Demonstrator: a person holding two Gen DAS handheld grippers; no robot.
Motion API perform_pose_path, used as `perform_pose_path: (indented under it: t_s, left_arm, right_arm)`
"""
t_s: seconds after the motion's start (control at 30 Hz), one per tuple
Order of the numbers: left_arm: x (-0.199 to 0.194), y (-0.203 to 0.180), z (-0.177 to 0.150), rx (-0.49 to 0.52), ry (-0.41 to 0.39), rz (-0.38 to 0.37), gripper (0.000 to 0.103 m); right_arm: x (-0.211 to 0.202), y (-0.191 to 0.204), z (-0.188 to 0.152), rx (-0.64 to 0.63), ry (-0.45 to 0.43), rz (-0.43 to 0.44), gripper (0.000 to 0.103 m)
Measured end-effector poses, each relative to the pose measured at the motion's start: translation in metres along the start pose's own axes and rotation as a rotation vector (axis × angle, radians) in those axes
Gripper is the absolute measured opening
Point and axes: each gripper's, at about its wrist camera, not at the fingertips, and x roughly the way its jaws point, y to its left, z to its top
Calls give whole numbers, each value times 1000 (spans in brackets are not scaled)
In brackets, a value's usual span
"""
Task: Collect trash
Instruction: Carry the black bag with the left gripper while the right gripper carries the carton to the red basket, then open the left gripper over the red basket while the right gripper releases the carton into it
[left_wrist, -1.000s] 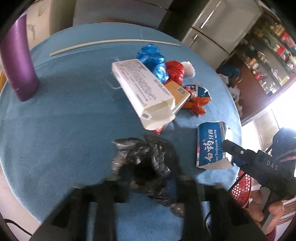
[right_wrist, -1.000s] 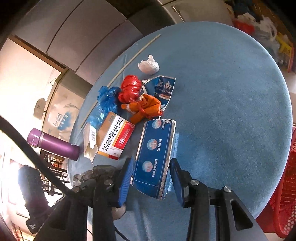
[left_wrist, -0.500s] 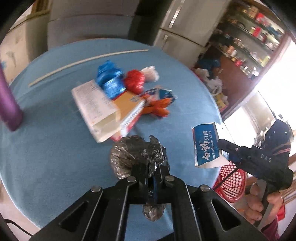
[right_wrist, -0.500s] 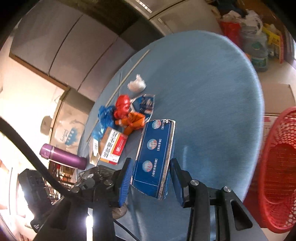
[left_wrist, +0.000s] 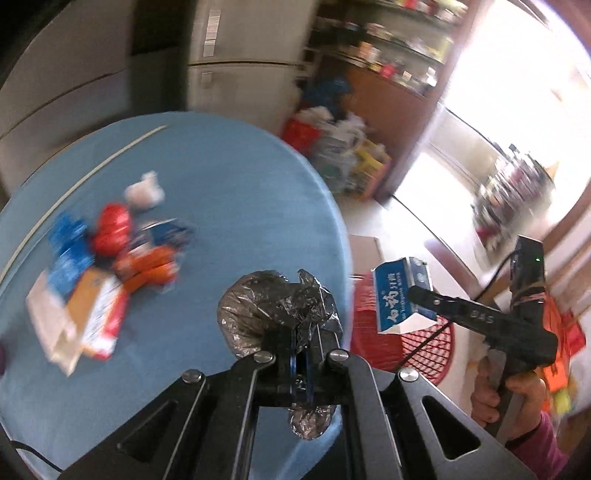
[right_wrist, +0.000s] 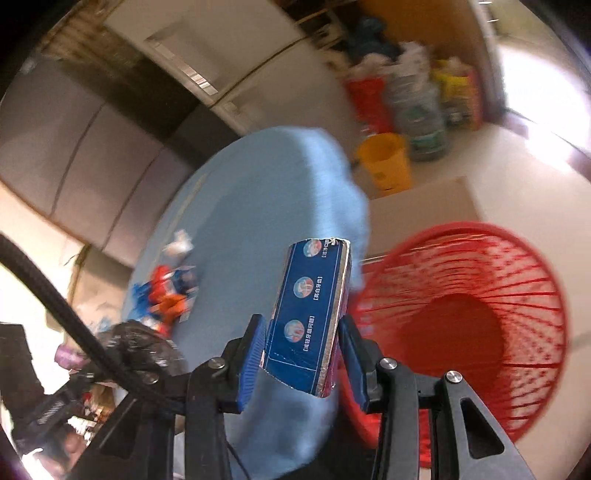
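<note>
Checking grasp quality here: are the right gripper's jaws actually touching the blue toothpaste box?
Touching. In the right wrist view the right gripper has both jaws pressed against the sides of the blue toothpaste box, which is held off the table.

Two grippers, the left (left_wrist: 301, 341) and the right (right_wrist: 301, 354), each hold one item: one crumpled foil bag (left_wrist: 273, 314) and one blue toothpaste box (right_wrist: 310, 317). One red basket (right_wrist: 480, 332) stands beside one blue round table (left_wrist: 240, 206). One white tissue wad (left_wrist: 144, 192) lies there, plus one yellow bucket (right_wrist: 386, 162).
</note>
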Motion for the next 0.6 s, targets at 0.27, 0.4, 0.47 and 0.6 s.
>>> perform_pose_path:
  t_s: [0.27, 0.4, 0.47, 0.6]
  left_arm:
    - [48, -88, 22, 187, 58, -96, 3]
    - [68, -114, 26, 235, 86, -133, 3]
    - [78, -125, 27, 258, 110, -137, 11]
    - [82, -132, 24, 284, 100, -113, 48]
  right_arm:
    - [-11, -68, 6, 116, 6, -93, 47]
    - [-14, -88, 3, 157, 20, -76, 53]
    - [-16, -94, 4, 175, 24, -57, 54]
    - [-31, -106, 6, 193, -17, -71, 54]
